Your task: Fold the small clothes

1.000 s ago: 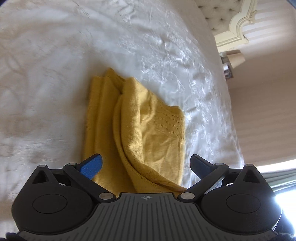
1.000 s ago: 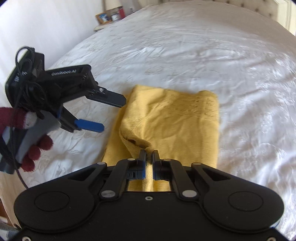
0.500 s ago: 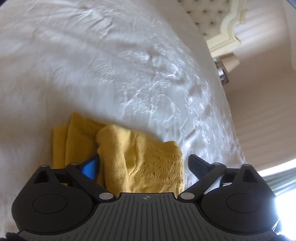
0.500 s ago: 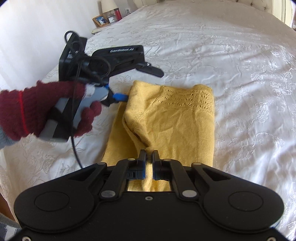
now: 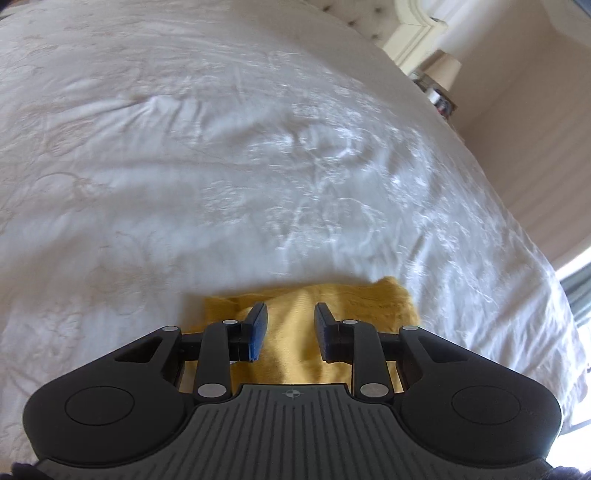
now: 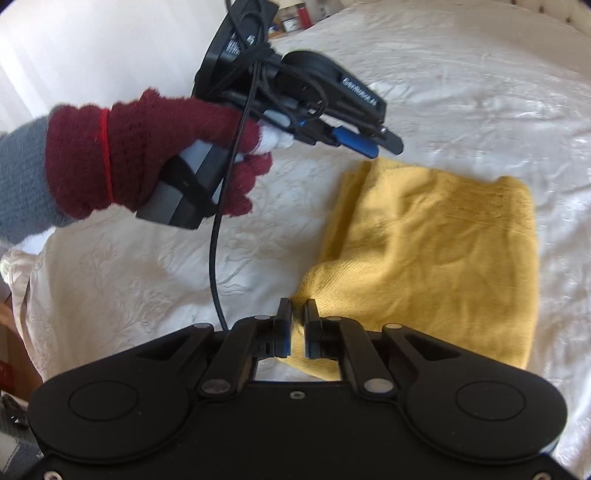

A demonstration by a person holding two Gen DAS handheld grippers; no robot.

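Note:
A folded yellow knit garment [image 6: 436, 254] lies on the white bedspread [image 6: 461, 85]. In the left wrist view only its far edge [image 5: 369, 299] shows past the fingers. My left gripper [image 5: 290, 325] hovers above the garment's far left corner with its jaws partly closed and a gap between them, holding nothing; in the right wrist view it [image 6: 369, 142] is held by a hand in a maroon glove [image 6: 147, 155]. My right gripper [image 6: 297, 314] is shut at the garment's near left corner; whether cloth is pinched between the pads is unclear.
The embroidered white bedspread [image 5: 221, 166] fills both views. A tufted headboard [image 5: 373, 18] and a bedside lamp [image 5: 443, 70] stand at the far right in the left wrist view. A nightstand with small items [image 6: 295, 18] is behind the bed. A cable [image 6: 214, 258] hangs from the left gripper.
My left gripper has lifted off the garment's left edge and its jaws have narrowed. The right gripper has shifted left to the garment's near left corner, still shut.

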